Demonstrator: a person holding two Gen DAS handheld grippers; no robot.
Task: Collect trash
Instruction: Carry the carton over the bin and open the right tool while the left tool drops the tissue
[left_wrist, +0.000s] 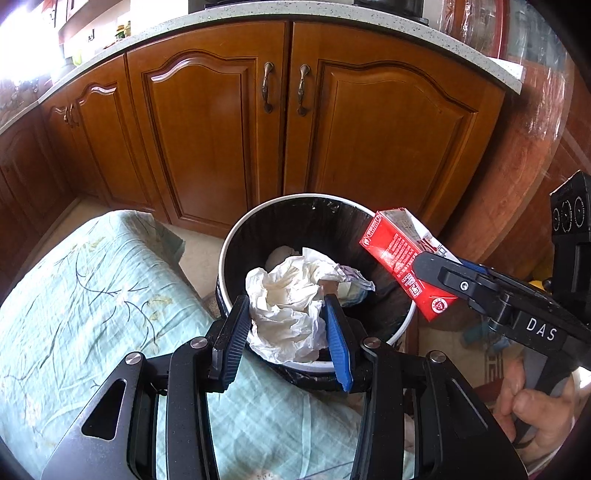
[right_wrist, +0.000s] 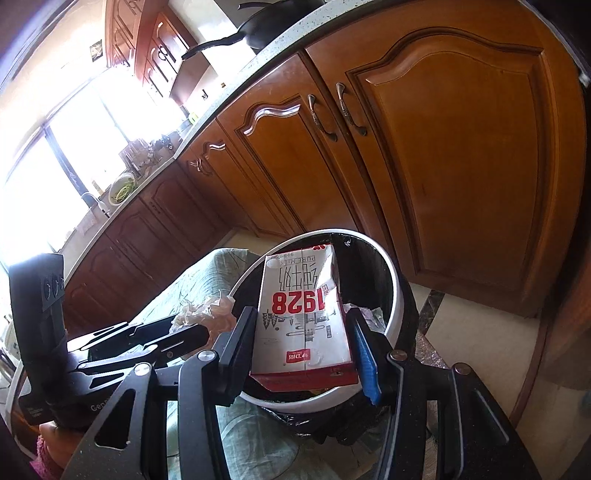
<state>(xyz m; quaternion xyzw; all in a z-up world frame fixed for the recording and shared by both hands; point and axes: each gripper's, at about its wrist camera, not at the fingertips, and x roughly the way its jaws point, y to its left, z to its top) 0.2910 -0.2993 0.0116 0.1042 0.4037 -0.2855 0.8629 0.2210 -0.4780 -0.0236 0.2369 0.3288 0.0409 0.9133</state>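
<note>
A round trash bin (left_wrist: 236, 240) with a white rim and black liner stands on the floor by the cabinets; it also shows in the right wrist view (right_wrist: 397, 295). My left gripper (left_wrist: 286, 332) is shut on a crumpled white plastic bag (left_wrist: 291, 306) and holds it over the bin's near rim. My right gripper (right_wrist: 301, 350) is shut on a red and white milk carton (right_wrist: 303, 328) and holds it above the bin; the carton (left_wrist: 399, 258) hangs over the bin's right rim in the left wrist view. More crumpled paper (left_wrist: 351, 284) lies inside the bin.
A surface with a pale green patterned cloth (left_wrist: 92, 295) lies left of the bin and under my grippers. Brown wooden cabinet doors (left_wrist: 207, 140) stand right behind the bin under a speckled countertop (left_wrist: 258, 13). Beige floor tiles (right_wrist: 480, 332) run to the right.
</note>
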